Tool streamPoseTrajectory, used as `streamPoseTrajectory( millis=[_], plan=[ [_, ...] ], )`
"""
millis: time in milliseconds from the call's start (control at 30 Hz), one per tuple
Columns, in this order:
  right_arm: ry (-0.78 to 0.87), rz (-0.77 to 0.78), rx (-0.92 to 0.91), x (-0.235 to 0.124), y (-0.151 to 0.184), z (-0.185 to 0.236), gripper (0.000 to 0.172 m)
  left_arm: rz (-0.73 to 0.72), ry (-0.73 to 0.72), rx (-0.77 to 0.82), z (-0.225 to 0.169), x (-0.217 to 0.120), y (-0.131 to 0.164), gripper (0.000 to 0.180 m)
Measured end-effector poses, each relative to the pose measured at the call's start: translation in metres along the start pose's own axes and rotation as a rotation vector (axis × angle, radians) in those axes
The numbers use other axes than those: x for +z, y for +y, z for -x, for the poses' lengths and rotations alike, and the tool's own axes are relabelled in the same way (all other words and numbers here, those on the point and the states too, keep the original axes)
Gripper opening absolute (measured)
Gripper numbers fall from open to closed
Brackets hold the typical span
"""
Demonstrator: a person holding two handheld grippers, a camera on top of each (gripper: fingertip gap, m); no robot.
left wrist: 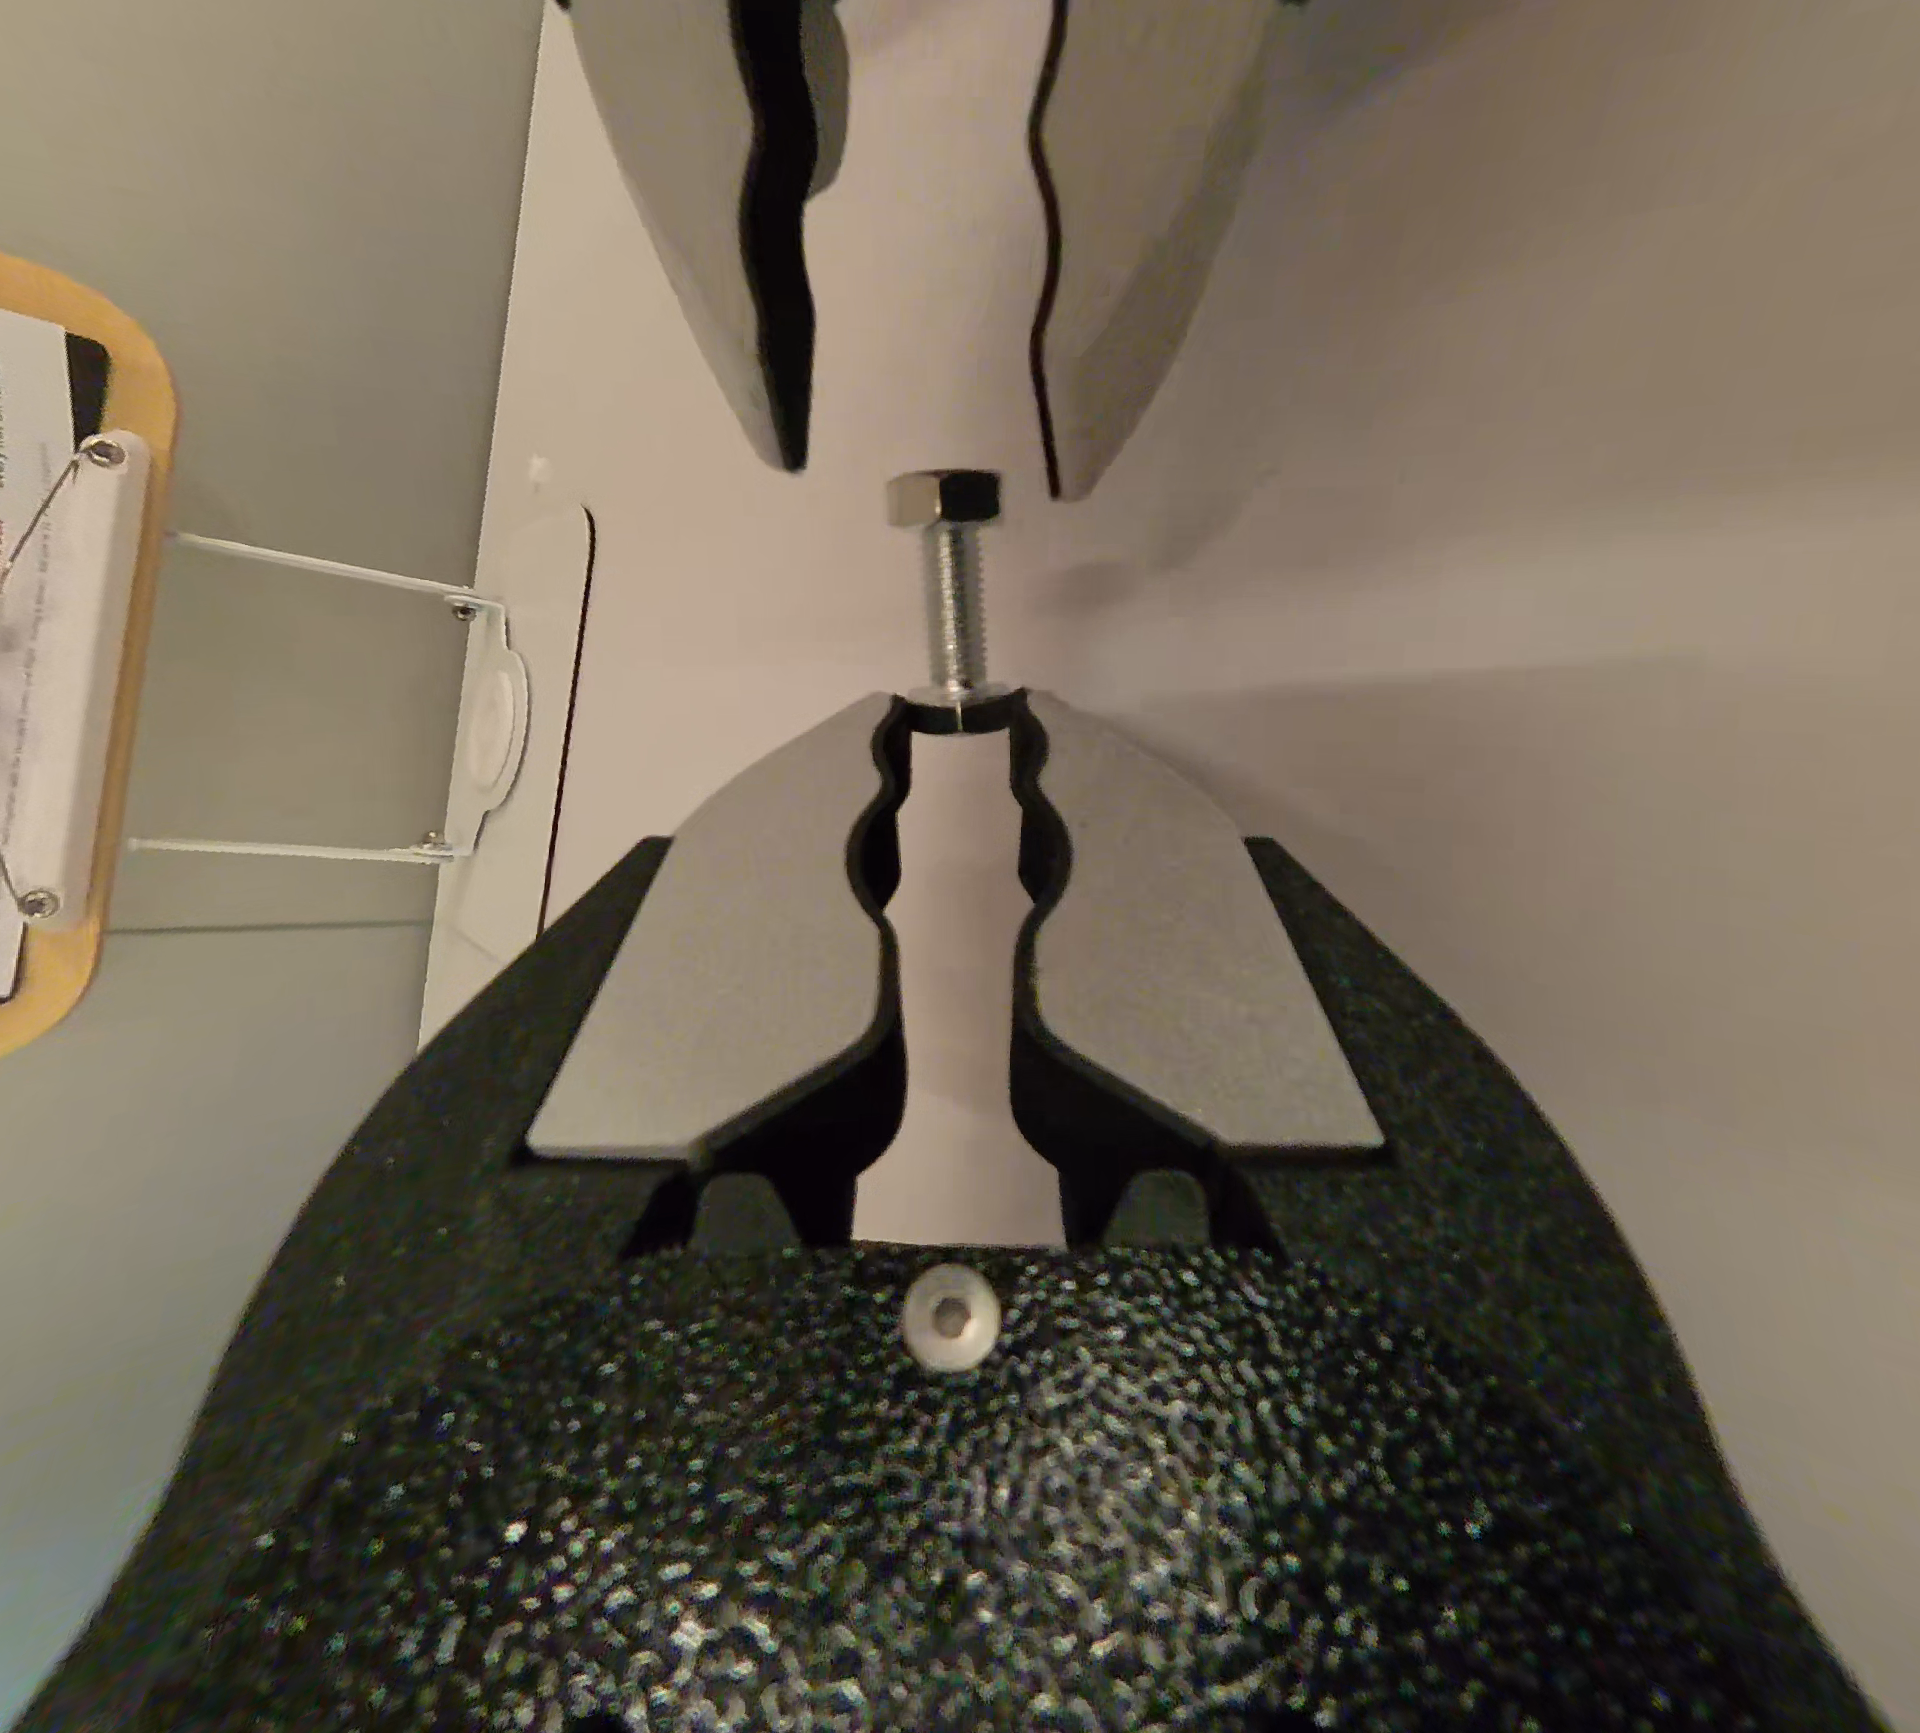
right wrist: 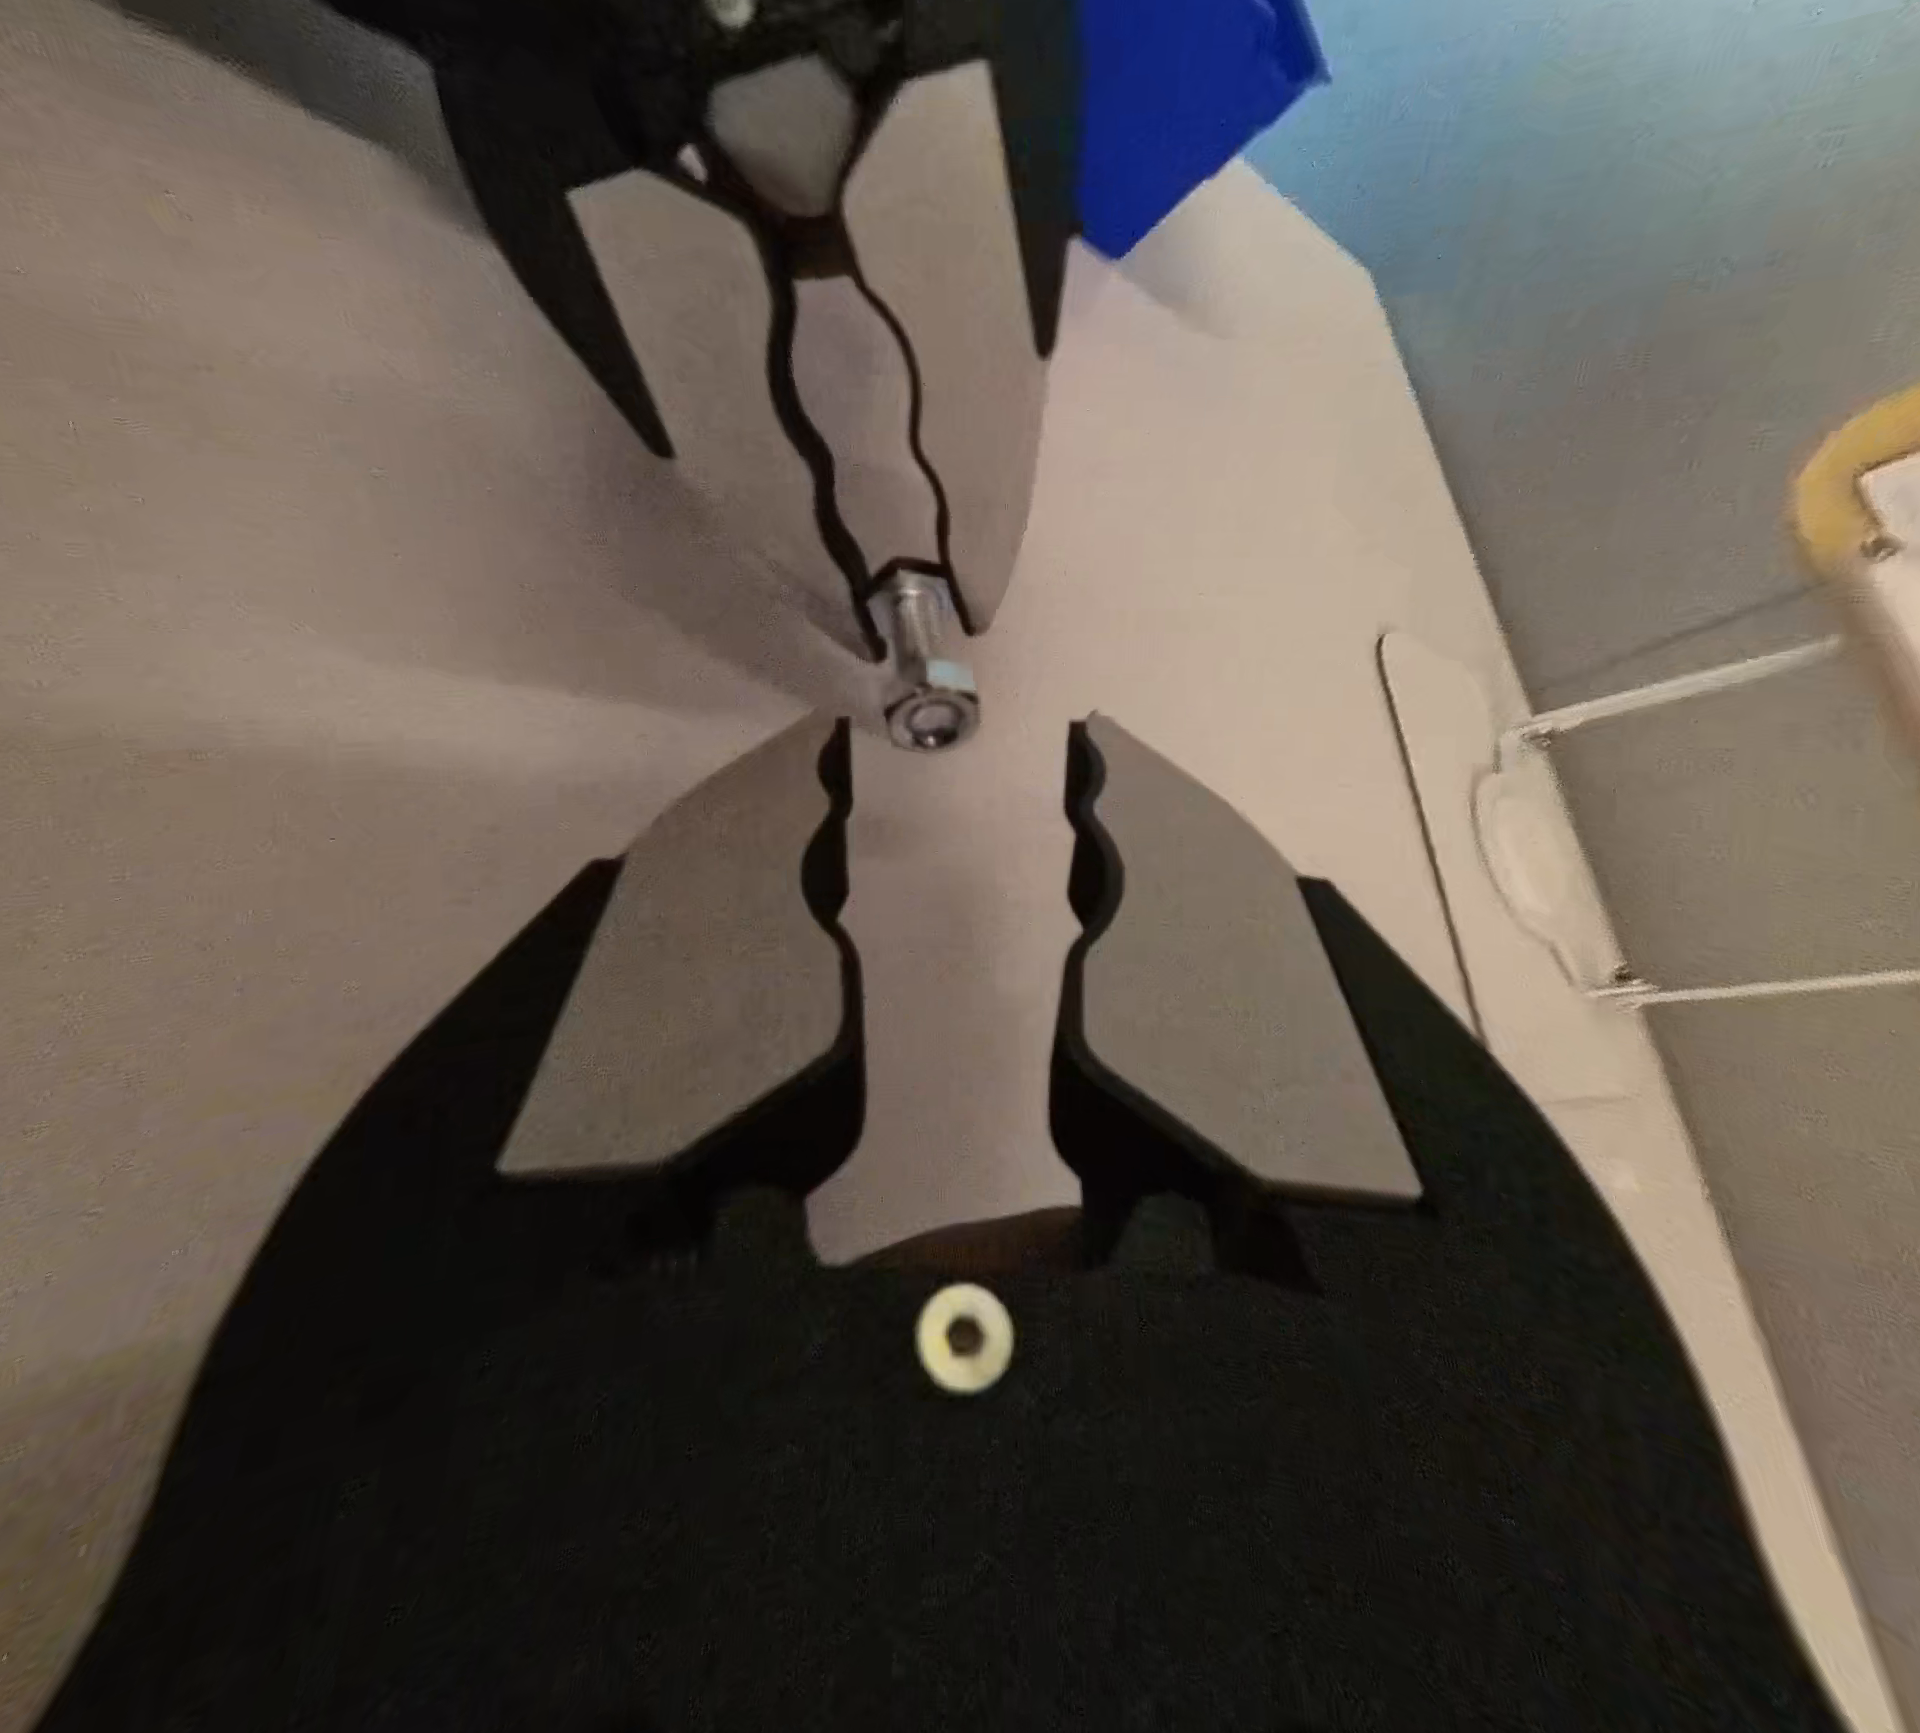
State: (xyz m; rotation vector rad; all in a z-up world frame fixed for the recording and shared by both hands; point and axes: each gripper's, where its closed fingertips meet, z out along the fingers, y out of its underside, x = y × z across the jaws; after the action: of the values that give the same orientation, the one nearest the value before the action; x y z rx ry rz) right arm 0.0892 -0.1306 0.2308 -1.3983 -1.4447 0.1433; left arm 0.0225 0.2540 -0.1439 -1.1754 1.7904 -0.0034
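The left gripper point(left wrist: 956, 715) pinches a nut on the end of a silver hex bolt point(left wrist: 948, 603) above the white table point(left wrist: 1455, 333). The right gripper point(right wrist: 961, 733), spread apart, faces the bolt head.

two grippers show, the left gripper point(left wrist: 954, 715) and the right gripper point(right wrist: 961, 733), each with two grey fingers edged in black. there is one silver bolt point(left wrist: 948, 608), and one nut point(left wrist: 961, 715) sits on its threaded end; each gripper body carries one pale screw, so two screws point(left wrist: 951, 1322) in all. off to the side there is one white table point(left wrist: 1455, 540), one blue box point(right wrist: 1164, 42), one wooden board point(left wrist: 125, 644) with paper on it, and one white wire bracket point(left wrist: 457, 727) fixed by small screws whose number is unclear.
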Motion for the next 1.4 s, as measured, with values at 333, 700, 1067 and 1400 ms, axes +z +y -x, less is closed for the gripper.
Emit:
streamPoseTrajectory(
  millis=[333, 700, 1067, 1400],
  plan=[
    [-0.435, -0.049, 1.1, -0.002, -0.005, 0.01, 0.018, 0.004, 0.003, 0.075, -0.006, 0.003, -0.004, 0.018],
    [0.018, 0.001, -0.061, -0.004, 0.003, -0.002, 0.036, -0.009, 0.011, -0.024, 0.001, 0.0, -0.001, 0.017],
    [-0.44, -0.047, 0.998, -0.006, -0.002, 0.009, 0.026, 0.0, -0.009, 0.031, 0.0, 0.001, -0.003, 0.017],
    [-0.016, 0.077, -0.021, -0.001, 0.004, 0.008, 0.02, -0.027, 0.029, 0.014, -0.006, 0.001, -0.007, 0.017]
  ],
)
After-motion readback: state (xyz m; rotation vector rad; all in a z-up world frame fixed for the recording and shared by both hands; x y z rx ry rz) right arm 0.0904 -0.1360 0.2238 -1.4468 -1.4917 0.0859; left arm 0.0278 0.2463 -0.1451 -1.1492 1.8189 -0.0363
